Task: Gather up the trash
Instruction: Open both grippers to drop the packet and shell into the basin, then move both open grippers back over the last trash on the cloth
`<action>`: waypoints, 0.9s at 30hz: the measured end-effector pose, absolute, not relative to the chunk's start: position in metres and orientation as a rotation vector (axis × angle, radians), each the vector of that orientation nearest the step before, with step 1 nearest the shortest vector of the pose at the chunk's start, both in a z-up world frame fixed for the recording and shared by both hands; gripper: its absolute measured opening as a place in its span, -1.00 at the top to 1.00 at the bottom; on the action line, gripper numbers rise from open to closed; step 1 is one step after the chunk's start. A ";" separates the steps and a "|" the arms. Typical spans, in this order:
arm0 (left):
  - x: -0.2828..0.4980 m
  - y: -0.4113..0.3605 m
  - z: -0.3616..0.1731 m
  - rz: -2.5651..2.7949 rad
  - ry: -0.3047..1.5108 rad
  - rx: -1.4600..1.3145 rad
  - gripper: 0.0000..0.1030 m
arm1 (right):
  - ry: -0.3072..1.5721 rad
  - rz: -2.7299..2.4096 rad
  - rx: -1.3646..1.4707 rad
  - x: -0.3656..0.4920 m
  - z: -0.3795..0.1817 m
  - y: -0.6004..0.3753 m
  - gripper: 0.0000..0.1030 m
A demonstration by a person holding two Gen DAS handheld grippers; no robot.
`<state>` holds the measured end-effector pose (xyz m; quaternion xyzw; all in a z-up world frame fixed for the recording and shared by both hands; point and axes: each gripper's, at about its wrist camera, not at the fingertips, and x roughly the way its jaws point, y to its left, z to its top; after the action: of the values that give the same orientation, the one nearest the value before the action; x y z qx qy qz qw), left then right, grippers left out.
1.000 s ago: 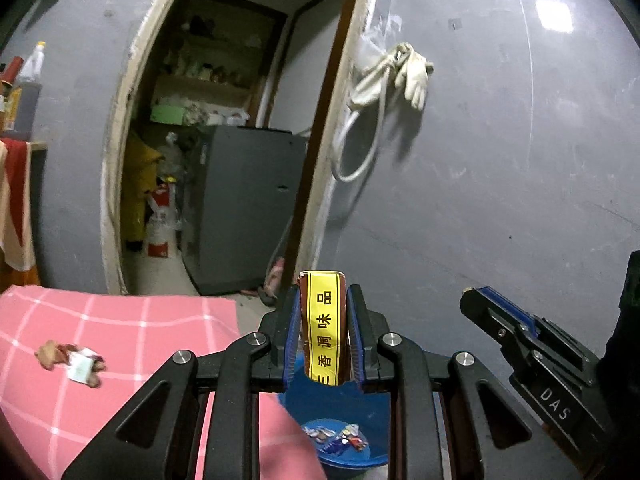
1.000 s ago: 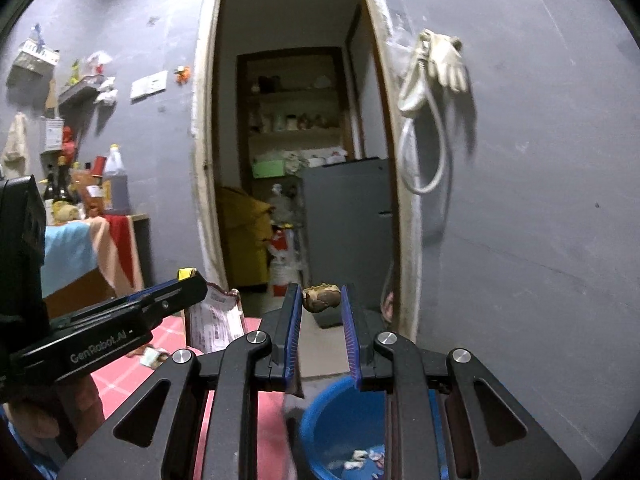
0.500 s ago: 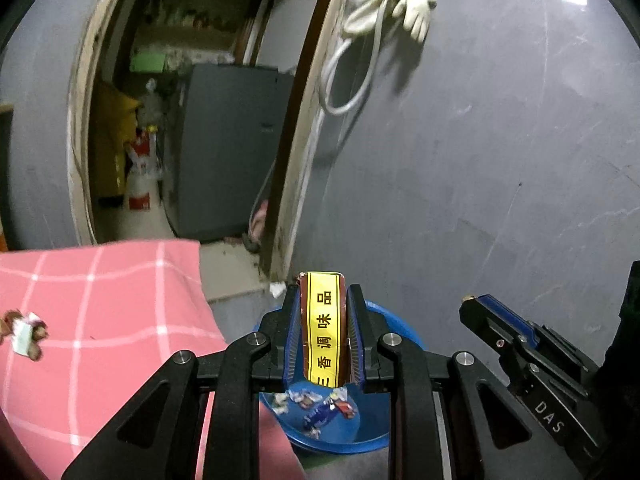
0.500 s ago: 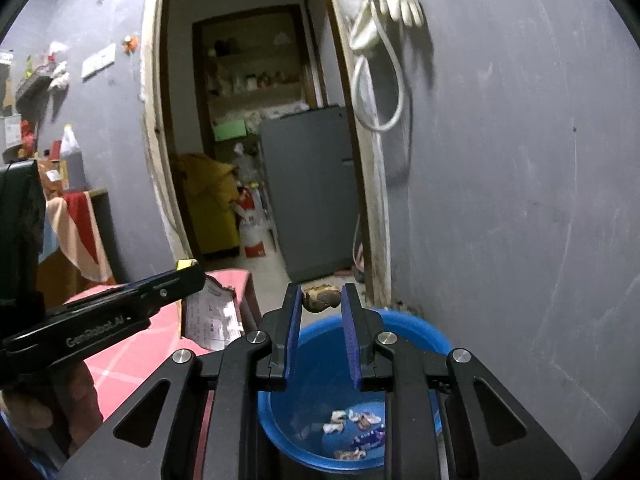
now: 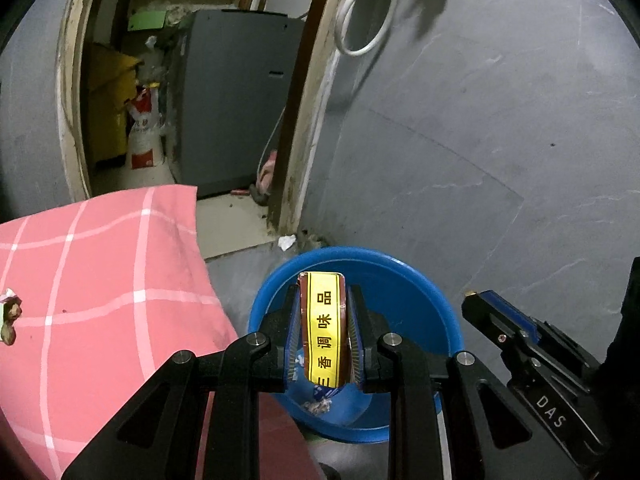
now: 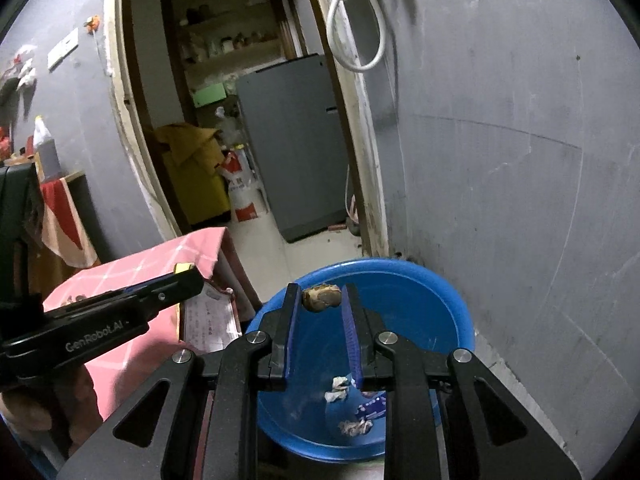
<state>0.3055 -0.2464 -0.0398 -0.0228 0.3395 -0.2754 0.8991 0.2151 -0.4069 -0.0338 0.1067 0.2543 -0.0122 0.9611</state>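
My left gripper [image 5: 323, 300] is shut on a yellow and brown seasoning packet [image 5: 323, 328] and holds it upright over the blue basin [image 5: 424, 292]. My right gripper [image 6: 320, 298] is shut on a small brown nut shell [image 6: 321, 297] and holds it over the same blue basin [image 6: 424, 312], which stands on the floor against the grey wall. Several wrappers and paper scraps [image 6: 352, 408] lie in the basin. In the right wrist view the left gripper [image 6: 120, 312] shows at the left with the packet's white back [image 6: 208, 320].
A table with a pink checked cloth [image 5: 100, 280] stands left of the basin, with a scrap of trash [image 5: 10, 314] at its left edge. A white scrap [image 5: 287, 242] lies on the floor by the door frame. A doorway [image 6: 240, 120] opens behind.
Both grippers have tilted down and moved forward over the basin, still holding the packet and the shell. The basin now fills more of both views.
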 end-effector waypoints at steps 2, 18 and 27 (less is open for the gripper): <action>0.306 -0.247 -0.042 -0.569 0.715 -0.043 0.63 | 0.525 -0.029 0.221 0.218 -0.035 -0.407 0.59; 0.292 -0.216 -0.016 -0.553 0.652 -0.111 0.29 | 0.468 -0.043 0.212 0.207 -0.014 -0.400 -0.02; 0.268 -0.157 0.024 -0.456 0.530 -0.162 -0.10 | 0.371 -0.001 0.200 0.191 0.023 -0.375 -0.49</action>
<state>0.2679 -0.1574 0.0240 -0.0795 0.2594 -0.2231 0.9363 0.1913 -0.3754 0.0225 0.0992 0.1841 -0.0003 0.9779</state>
